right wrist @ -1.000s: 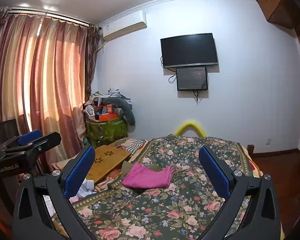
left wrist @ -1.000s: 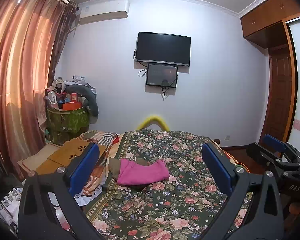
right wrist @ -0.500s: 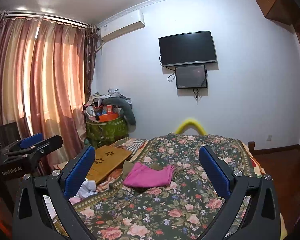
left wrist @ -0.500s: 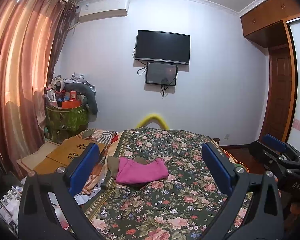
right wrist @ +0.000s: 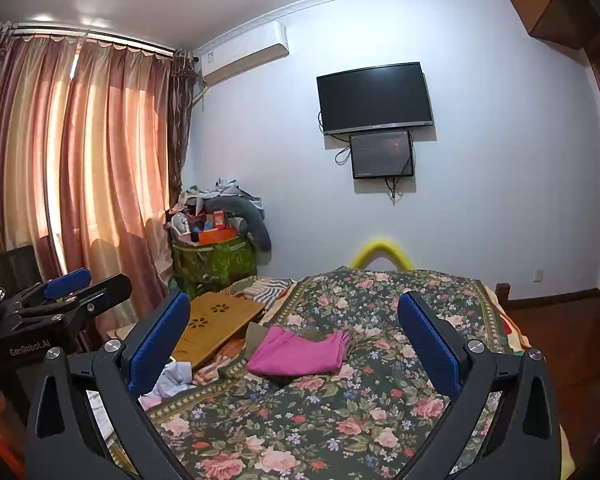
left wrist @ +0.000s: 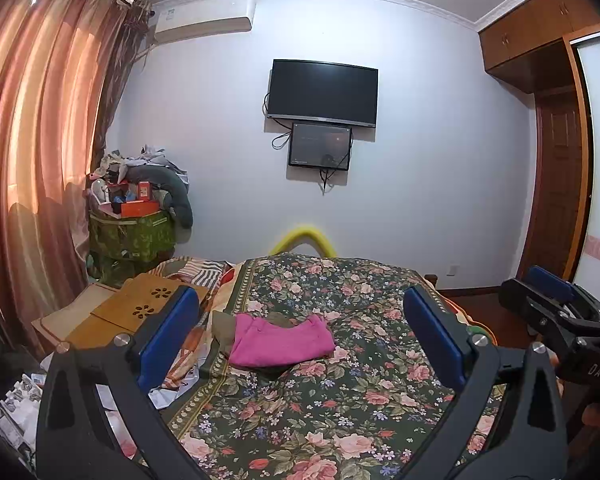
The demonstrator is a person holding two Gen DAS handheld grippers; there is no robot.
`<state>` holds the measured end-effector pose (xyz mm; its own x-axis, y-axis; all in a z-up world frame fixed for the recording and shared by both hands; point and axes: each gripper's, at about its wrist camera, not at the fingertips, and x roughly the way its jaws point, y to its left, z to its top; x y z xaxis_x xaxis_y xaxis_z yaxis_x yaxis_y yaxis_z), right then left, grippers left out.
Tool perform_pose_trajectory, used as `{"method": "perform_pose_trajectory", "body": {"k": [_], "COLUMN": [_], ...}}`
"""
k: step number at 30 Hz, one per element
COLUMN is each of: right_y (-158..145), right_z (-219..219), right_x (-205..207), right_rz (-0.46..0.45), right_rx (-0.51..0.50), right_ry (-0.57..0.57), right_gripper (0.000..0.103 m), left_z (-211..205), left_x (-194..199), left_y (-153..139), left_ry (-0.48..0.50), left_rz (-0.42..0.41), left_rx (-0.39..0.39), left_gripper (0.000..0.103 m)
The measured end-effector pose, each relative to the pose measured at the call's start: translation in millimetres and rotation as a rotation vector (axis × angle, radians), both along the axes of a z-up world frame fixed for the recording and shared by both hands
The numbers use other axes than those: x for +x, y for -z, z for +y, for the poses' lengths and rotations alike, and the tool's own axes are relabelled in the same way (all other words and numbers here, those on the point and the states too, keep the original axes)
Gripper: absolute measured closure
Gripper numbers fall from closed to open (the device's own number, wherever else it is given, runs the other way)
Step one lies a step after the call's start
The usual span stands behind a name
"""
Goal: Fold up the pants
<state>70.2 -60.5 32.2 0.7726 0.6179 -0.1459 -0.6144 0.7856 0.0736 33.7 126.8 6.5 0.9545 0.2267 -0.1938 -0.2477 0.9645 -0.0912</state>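
Folded magenta pants lie on the floral bedspread, on top of an olive garment, toward the bed's left side; they also show in the right wrist view. My left gripper is open and empty, held above the bed well short of the pants. My right gripper is also open and empty, at a similar distance. Each gripper shows at the edge of the other's view: the right one, the left one.
A wooden lap tray and loose clothes lie at the bed's left edge. A green bin piled with items stands in the corner by the curtains. A TV hangs on the far wall. A door is at right.
Both views have shifted only slightly; the pants sit a touch lower and nearer in frame. Both grippers stay open and empty.
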Motion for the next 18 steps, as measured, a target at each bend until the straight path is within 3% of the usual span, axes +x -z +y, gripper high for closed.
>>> {"method": "perform_pose_trajectory", "body": {"k": [18], "right_y": [2.4], "right_z": [0.0], "right_x": [0.5], "right_rz": [-0.003], "right_rx": [0.001], "right_ry": [0.005], "right_gripper": [0.000], "left_z": [0.2], "left_x": [0.4], "left_y": [0.0], "left_ry": [0.027], "left_rz": [0.004], "left_rx": [0.005], "left_gripper": [0.000]}}
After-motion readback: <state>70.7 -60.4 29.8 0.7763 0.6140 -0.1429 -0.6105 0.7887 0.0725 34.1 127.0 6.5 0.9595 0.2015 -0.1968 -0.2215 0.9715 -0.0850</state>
